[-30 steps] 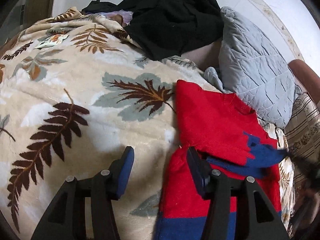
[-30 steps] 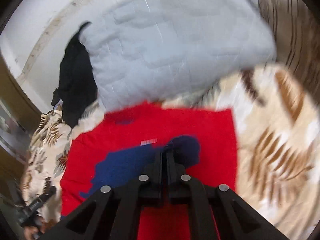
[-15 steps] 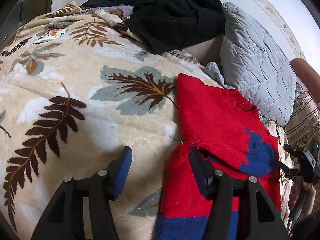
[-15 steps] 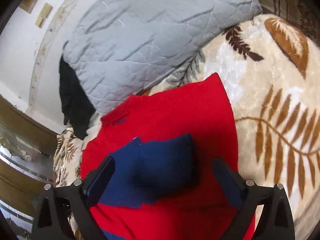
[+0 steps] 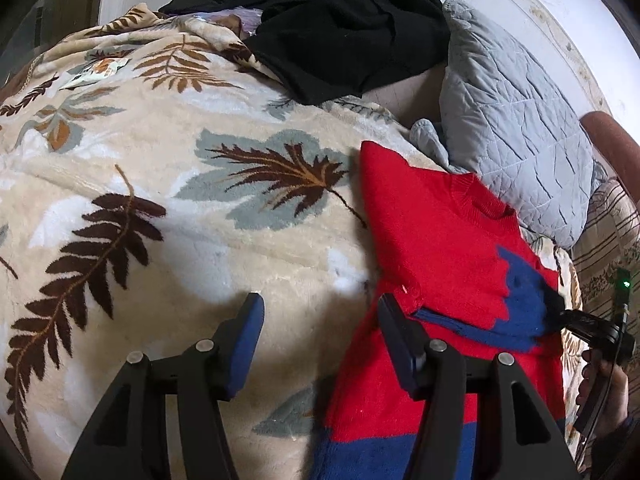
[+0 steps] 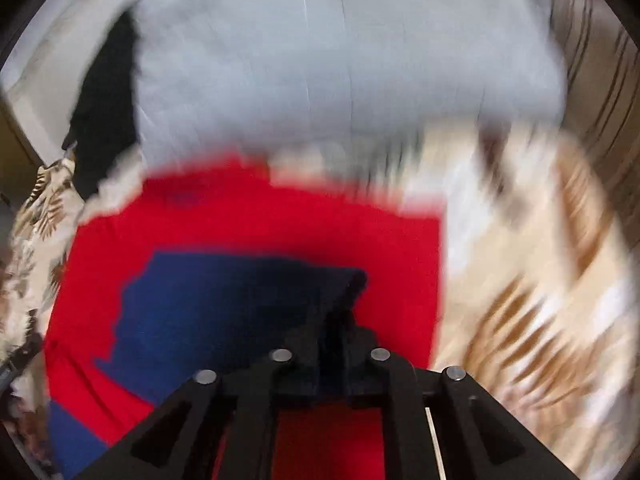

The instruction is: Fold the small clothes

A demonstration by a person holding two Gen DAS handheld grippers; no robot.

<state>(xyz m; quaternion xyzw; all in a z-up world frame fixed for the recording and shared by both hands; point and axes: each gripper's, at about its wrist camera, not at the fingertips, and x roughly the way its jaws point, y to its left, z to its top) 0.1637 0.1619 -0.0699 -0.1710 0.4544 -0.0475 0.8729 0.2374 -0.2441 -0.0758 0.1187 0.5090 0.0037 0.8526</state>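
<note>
A: Start closest in; what are the grippers doing?

B: The left gripper (image 5: 320, 324) hangs low over the leaf-print blanket (image 5: 160, 168) with its jaws wide apart and nothing between them; its right-hand finger (image 5: 396, 336) sits at the sweater's left edge, whether touching I cannot tell. The right gripper (image 6: 336, 320) has its jaws drawn together on the blue sleeve end (image 6: 240, 300); that view is smeared, but the left wrist view shows the blue cuff running straight into the dark fingertips.

A: And the garment itself?

B: The red and blue sweater (image 5: 436, 240) lies on the blanket, collar away from us, blue hem band nearest; its left sleeve is already folded across the chest.

A: How would you expect it to handle?

B: It looks a soft, light knit, limp rather than stiff; I judge it will sag and stretch if lifted by one point, and the fuzzy blanket may drag on it; better to pinch doubled edges such as cuff, shoulder or hem, and lay rather than pull.

A: Anything beyond it?

B: A grey quilted pillow (image 5: 516, 120) just past the collar; farther still, a heap of black clothing (image 5: 348, 28) against the wall.
</note>
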